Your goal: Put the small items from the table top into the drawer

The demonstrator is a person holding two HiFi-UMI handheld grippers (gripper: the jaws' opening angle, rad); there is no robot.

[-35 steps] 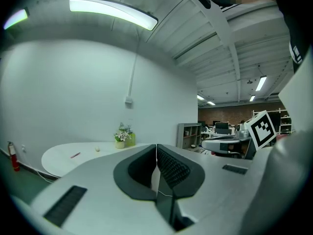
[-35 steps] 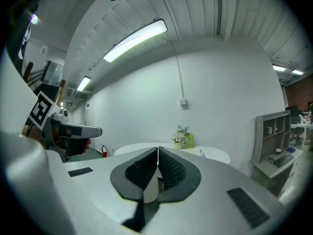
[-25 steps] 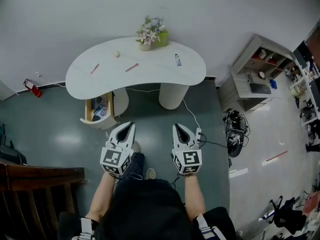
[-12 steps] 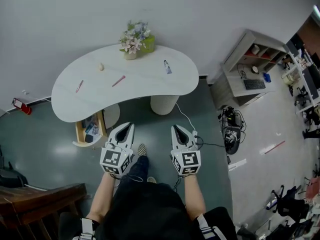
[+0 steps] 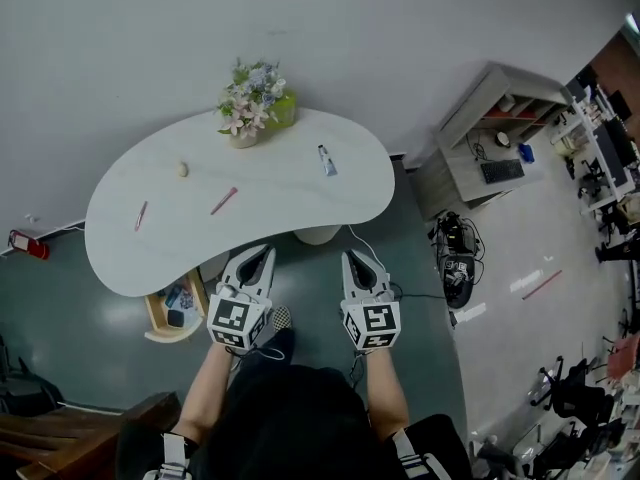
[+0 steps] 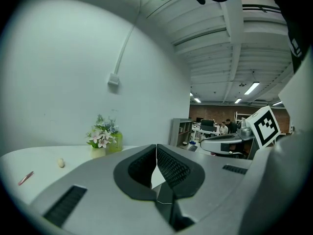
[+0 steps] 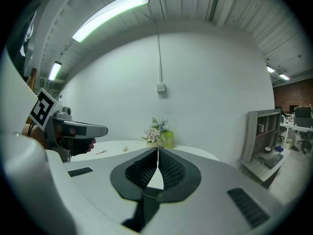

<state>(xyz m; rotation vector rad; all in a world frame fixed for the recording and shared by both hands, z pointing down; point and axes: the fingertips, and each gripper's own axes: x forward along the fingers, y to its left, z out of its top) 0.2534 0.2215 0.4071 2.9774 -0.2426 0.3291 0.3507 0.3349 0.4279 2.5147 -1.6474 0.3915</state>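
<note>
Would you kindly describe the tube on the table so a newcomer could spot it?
On the white curved table, look right of the flower pot. The tube lies alone, pale with a dark end, unlike the pink sticks farther left.

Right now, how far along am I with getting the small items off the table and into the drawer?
Done: only the drawer stands open, some things already inside. In hand: nothing; left tongs and right tongs are shut and empty. Left: the tube, two pink sticks and a small round piece on the table.
</note>
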